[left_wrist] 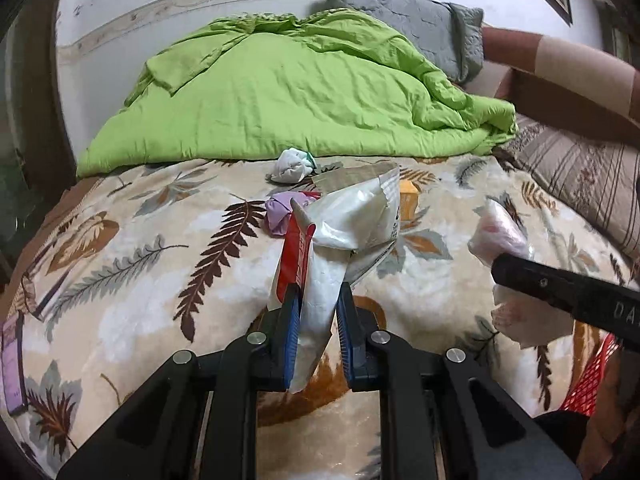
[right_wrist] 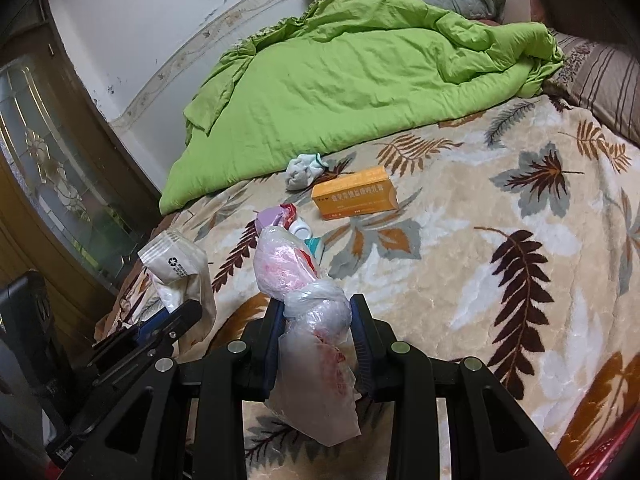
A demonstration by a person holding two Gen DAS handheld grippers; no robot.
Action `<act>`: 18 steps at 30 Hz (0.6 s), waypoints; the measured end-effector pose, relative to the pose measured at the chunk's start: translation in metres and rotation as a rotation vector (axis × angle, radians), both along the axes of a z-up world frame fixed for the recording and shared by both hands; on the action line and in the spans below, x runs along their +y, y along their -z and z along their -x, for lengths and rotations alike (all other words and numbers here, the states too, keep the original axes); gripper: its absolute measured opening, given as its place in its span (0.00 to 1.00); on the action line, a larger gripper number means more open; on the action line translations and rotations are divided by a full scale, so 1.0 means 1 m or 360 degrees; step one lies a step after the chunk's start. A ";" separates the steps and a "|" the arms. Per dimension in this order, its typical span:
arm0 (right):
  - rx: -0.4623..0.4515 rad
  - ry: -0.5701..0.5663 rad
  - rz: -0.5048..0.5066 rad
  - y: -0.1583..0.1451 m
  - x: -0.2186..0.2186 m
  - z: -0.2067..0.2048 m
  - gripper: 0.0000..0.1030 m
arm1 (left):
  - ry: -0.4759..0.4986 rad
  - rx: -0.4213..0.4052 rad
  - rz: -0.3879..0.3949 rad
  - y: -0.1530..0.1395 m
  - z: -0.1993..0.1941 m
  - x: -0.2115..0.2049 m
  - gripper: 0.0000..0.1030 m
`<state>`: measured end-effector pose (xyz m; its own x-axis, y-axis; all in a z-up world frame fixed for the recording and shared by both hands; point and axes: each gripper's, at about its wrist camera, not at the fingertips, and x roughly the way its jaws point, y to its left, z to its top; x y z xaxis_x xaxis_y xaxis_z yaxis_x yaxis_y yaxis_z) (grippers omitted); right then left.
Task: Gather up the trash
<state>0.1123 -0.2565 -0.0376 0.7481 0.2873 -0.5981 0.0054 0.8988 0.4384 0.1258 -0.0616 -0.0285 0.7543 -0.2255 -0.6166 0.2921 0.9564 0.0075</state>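
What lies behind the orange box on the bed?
Behind the orange box lie a crumpled white sock and, further back, the green quilt. What the quilt covers cannot be seen.

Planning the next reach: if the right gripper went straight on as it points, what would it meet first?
Probably the small heap of trash on the leaf-print blanket, purple crumpled piece nearest. The right gripper already holds a plastic bag; depth is uncertain.

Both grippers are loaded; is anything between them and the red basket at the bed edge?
Nothing visible. The left gripper holds the white wrapper, the right gripper the crumpled plastic bag; the red basket shows past the blanket's near-right edge, mostly out of frame.
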 end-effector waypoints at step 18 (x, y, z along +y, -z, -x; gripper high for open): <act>0.0041 0.0032 -0.0008 0.003 -0.004 -0.003 0.34 | -0.0011 -0.0035 -0.0044 0.000 0.001 -0.001 0.17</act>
<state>0.1153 -0.2606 -0.0410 0.7380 0.2751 -0.6162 0.0350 0.8963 0.4421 0.1248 -0.0623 -0.0281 0.7693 -0.2034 -0.6057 0.2852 0.9576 0.0406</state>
